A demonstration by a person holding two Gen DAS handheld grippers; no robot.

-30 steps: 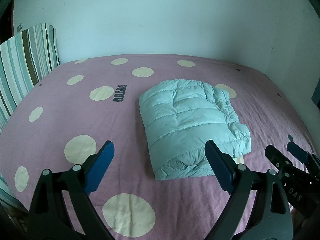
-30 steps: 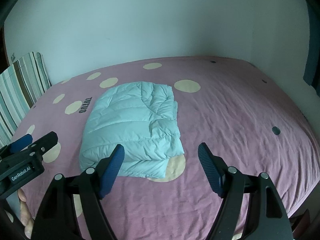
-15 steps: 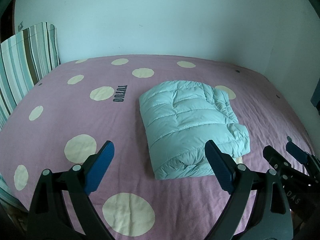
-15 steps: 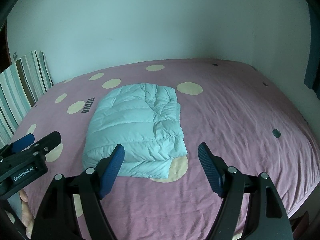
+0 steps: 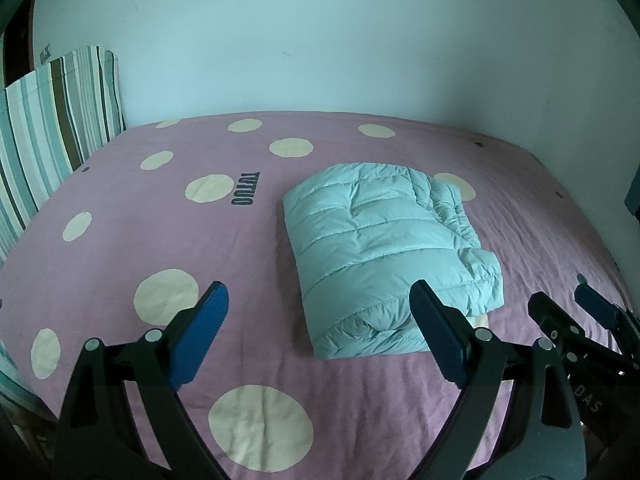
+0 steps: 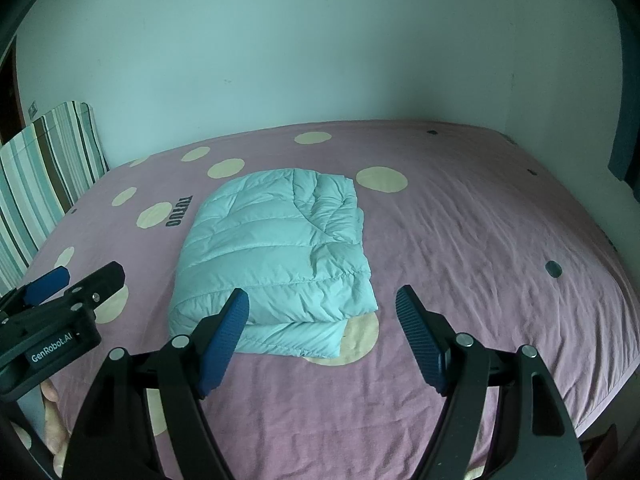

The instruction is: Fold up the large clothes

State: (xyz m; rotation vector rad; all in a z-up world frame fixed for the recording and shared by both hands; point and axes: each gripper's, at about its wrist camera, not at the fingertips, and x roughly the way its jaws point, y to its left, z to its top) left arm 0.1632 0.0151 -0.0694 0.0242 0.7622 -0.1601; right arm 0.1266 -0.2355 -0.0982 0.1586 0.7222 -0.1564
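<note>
A light blue puffer jacket (image 5: 384, 252) lies folded into a thick rectangle on the pink dotted bed sheet (image 5: 160, 232); it also shows in the right wrist view (image 6: 276, 260). My left gripper (image 5: 320, 304) is open and empty, held above the bed's near edge in front of the jacket. My right gripper (image 6: 322, 312) is open and empty too, above the jacket's near edge. Each gripper shows at the side of the other's view, the right one (image 5: 576, 316) and the left one (image 6: 72, 280).
A striped cushion (image 5: 52, 120) stands at the bed's left end against the wall (image 5: 320, 40). The wall runs along the far side of the bed. The sheet (image 6: 500, 240) right of the jacket is wrinkled. The bed's right edge drops off near a dark post (image 6: 624, 148).
Both grippers have drawn back a little from the jacket and tilted slightly up. The jacket has not moved. Both stay open.
</note>
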